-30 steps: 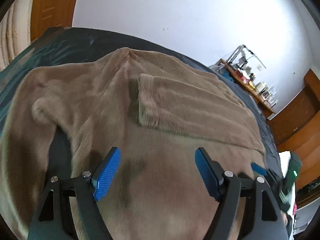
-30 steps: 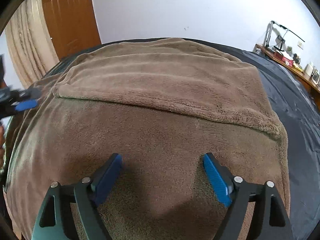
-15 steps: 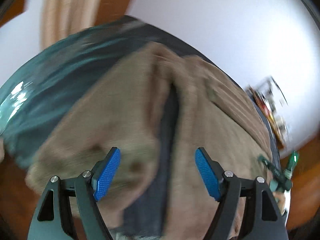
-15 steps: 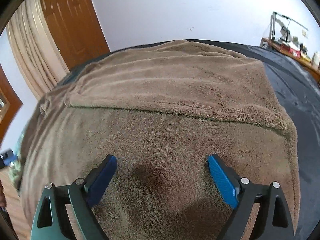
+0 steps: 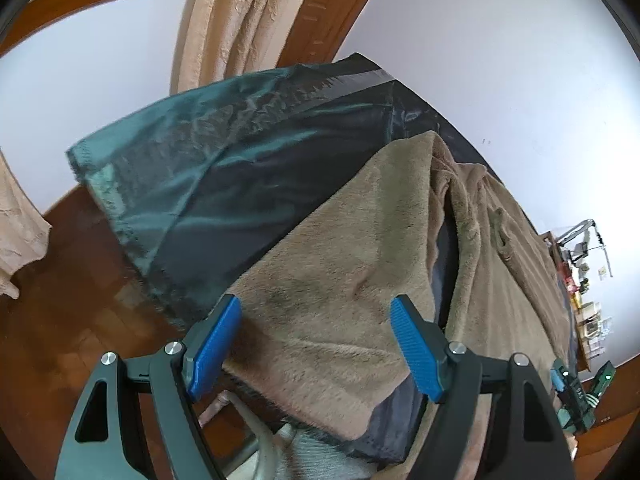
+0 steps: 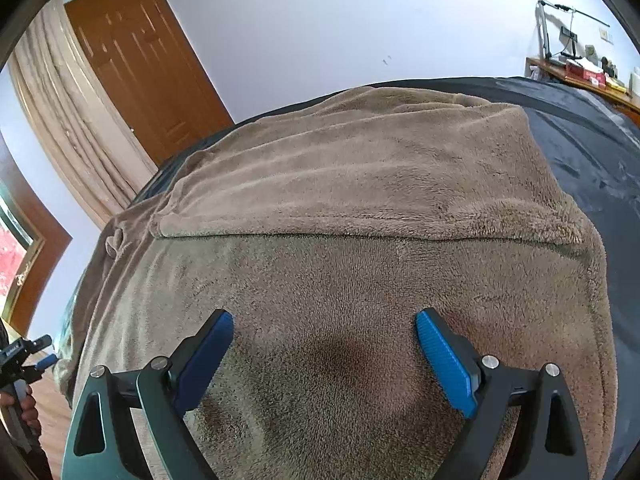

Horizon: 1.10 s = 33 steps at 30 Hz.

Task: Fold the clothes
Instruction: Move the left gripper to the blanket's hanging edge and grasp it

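My left claw (image 5: 316,346), jaws apart and empty, hangs over the fleece sleeve (image 5: 340,264), which runs toward upper right.

Home bedroom, wooden door (image 6: 148,68), beige curtains (image 5: 236,16), cluttered side shelf (image 6: 580,74)

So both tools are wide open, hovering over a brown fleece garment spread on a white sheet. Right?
Not quite: the sheet is dark green, not white, as the left wrist view shows. The left tool, right tool and garment are as you say.
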Each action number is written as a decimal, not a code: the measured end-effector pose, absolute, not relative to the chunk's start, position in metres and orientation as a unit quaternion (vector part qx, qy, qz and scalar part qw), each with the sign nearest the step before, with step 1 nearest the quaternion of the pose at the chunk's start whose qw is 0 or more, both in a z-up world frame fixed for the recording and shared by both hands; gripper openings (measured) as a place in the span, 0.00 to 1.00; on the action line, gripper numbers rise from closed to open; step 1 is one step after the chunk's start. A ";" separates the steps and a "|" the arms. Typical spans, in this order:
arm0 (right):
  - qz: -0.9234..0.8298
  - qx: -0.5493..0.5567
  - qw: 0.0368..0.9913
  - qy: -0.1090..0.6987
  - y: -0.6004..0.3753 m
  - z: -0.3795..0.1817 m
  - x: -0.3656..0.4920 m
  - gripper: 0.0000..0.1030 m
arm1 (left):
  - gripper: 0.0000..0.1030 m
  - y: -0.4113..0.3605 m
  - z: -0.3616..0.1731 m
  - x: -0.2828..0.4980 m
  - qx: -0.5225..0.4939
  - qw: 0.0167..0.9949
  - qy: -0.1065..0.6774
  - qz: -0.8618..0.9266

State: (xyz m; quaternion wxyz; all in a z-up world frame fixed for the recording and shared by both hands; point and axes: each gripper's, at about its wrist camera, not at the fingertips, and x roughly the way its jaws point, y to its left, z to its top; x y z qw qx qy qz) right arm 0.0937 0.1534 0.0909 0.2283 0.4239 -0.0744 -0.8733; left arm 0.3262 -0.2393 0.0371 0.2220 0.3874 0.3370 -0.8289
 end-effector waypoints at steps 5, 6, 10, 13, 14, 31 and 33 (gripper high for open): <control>-0.872 0.422 0.233 -0.083 0.156 0.092 0.094 0.92 | 0.78 -0.250 0.033 0.345 0.391 0.240 0.351 -0.816; -0.872 0.422 0.233 -0.084 0.157 0.092 0.094 0.92 | 0.78 -0.253 0.032 0.349 0.391 0.239 0.359 -0.813; -0.872 0.422 0.234 -0.086 0.157 0.092 0.094 0.92 | 0.78 -0.257 0.022 0.353 0.392 0.219 0.393 -0.802; -0.872 0.422 0.234 -0.086 0.157 0.092 0.094 0.92 | 0.78 -0.254 0.018 0.352 0.395 0.208 0.396 -0.802; -0.872 0.422 0.234 -0.086 0.158 0.093 0.094 0.92 | 0.78 -0.254 0.017 0.353 0.395 0.208 0.396 -0.802; -0.871 0.421 0.236 -0.094 0.159 0.094 0.094 0.92 | 0.24 -0.248 0.024 0.355 0.402 0.277 0.346 -0.801; -0.871 0.421 0.236 -0.095 0.159 0.094 0.094 0.92 | 0.24 -0.239 0.033 0.352 0.398 0.270 0.329 -0.813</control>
